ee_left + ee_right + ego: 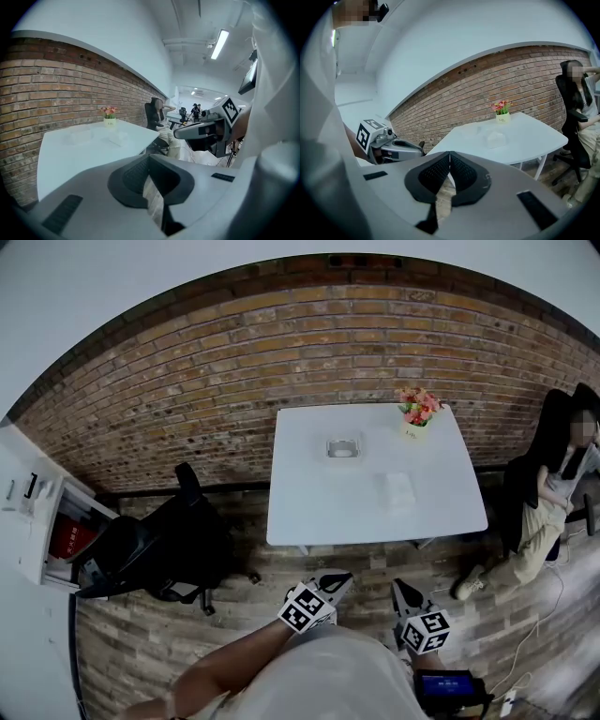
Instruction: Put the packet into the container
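Observation:
A clear packet (397,488) lies flat on the white table (309,512), right of centre. Beyond it, near the table's middle, stands a small clear container (344,447). My left gripper (336,581) and right gripper (399,587) are held side by side close to my body, short of the table's near edge, both pointing at it. In the left gripper view the jaws (149,159) are shut with nothing between them; the packet (118,137) and container (80,136) lie far ahead. The right gripper's jaws (449,157) meet at the tips, empty, with the packet (494,137) ahead.
A pot of flowers (418,415) stands at the table's far right corner. A black office chair (159,554) is left of the table, with a white cabinet (37,512) beyond it. A person sits on a chair at the right (553,493). A brick wall runs behind.

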Motion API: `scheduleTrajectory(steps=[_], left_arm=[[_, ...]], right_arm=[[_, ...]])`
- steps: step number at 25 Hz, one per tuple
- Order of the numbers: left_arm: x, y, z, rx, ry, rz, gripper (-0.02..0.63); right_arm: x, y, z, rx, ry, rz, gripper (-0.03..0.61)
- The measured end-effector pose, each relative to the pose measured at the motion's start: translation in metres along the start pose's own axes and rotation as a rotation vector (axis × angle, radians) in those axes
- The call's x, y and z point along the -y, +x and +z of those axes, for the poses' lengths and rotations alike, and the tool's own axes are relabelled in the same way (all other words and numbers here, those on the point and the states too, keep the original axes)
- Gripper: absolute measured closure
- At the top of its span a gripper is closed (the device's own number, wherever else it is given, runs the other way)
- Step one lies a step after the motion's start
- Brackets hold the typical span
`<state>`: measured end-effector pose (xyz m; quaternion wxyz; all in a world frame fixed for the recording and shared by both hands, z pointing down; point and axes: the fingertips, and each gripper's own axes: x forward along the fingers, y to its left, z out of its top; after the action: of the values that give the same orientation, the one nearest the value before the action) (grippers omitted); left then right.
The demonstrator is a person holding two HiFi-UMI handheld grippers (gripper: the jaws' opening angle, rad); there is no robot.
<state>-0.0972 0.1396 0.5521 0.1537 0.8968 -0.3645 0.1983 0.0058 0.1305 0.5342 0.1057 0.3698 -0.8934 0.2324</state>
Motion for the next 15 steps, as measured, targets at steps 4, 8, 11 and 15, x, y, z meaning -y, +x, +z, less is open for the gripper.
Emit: scheduleTrajectory(steps=[4,8,11,15], left_arm=[[-0.019,0.001,0.005,0.001,0.002,-0.012,0.603],[-0.035,0.003,0.014,-0.001,0.012,-0.033,0.603],[-0.046,0.004,0.017,-0.003,0.021,-0.051,0.603],[-0.054,0.003,0.015,-0.016,0.032,-0.066,0.603]], right_arm=[[0.002,0.016,0.008,-0.003,0.004,-0.019,0.568],[0.008,0.03,0.011,-0.008,0.004,-0.054,0.568],[0.014,0.038,0.014,-0.015,-0.005,-0.088,0.568],[0.021,0.043,0.017,-0.019,0.01,-0.115,0.568]])
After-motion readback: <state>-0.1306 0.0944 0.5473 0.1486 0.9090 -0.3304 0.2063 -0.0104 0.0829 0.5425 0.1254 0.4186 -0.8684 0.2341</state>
